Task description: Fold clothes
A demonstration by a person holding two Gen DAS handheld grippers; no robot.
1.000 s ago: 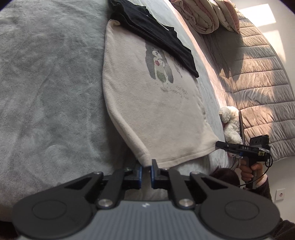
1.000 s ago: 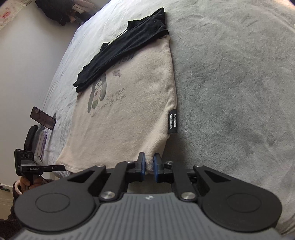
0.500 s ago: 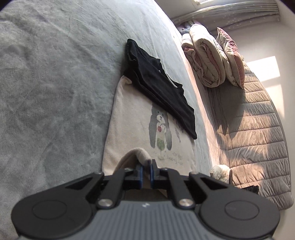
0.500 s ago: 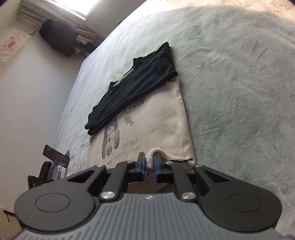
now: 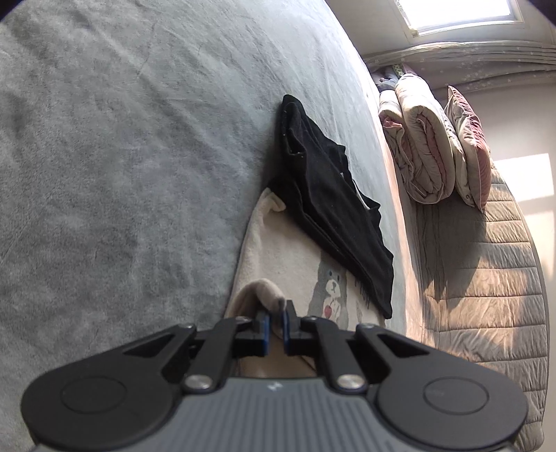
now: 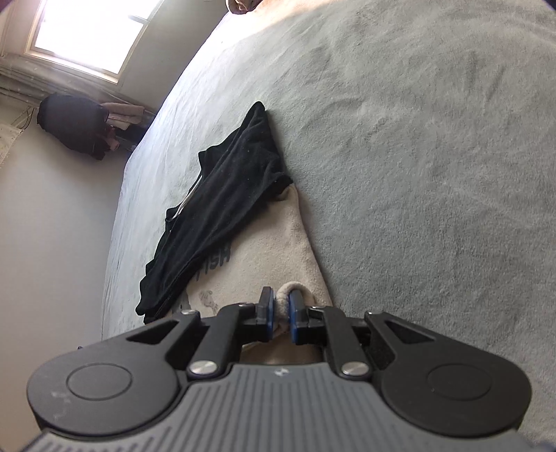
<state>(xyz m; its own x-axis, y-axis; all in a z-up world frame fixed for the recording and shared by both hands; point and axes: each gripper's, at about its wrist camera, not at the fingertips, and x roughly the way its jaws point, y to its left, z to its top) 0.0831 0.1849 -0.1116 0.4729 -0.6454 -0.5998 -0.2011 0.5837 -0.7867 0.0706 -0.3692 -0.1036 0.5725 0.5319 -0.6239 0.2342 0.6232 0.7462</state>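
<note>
1. The left hand-held gripper (image 5: 274, 321) is clamped on a bunched bit of the cream top (image 5: 278, 250), and the pinched fold is seen poking up between the blue pads.
2. Same deal on the other side: the right hand-held gripper (image 6: 281, 314) is clamped on the cream top (image 6: 278, 257), with a rolled edge squeezed between its pads.
3. The cream top is spread on the grey bed (image 5: 121, 156), and its near edge is lifted off the bed at both grips.
4. A bear print (image 5: 330, 292) is seen on the top in the left view, just beyond the gripper. Dark lettering is partly seen in the right view, but it can't be read in full.
5. A black garment (image 5: 326, 208) is laid across the far end of the cream top, overlapping it and touching the bed.
6. Rolled quilts (image 5: 424, 146) and a pillow (image 5: 472, 153) are stacked past the bed's edge, on a quilted cover (image 5: 486, 278).
7. A window (image 6: 90, 31) is lit up in the right view, with a dark bundle (image 6: 73, 125) below it by the wall.
</note>
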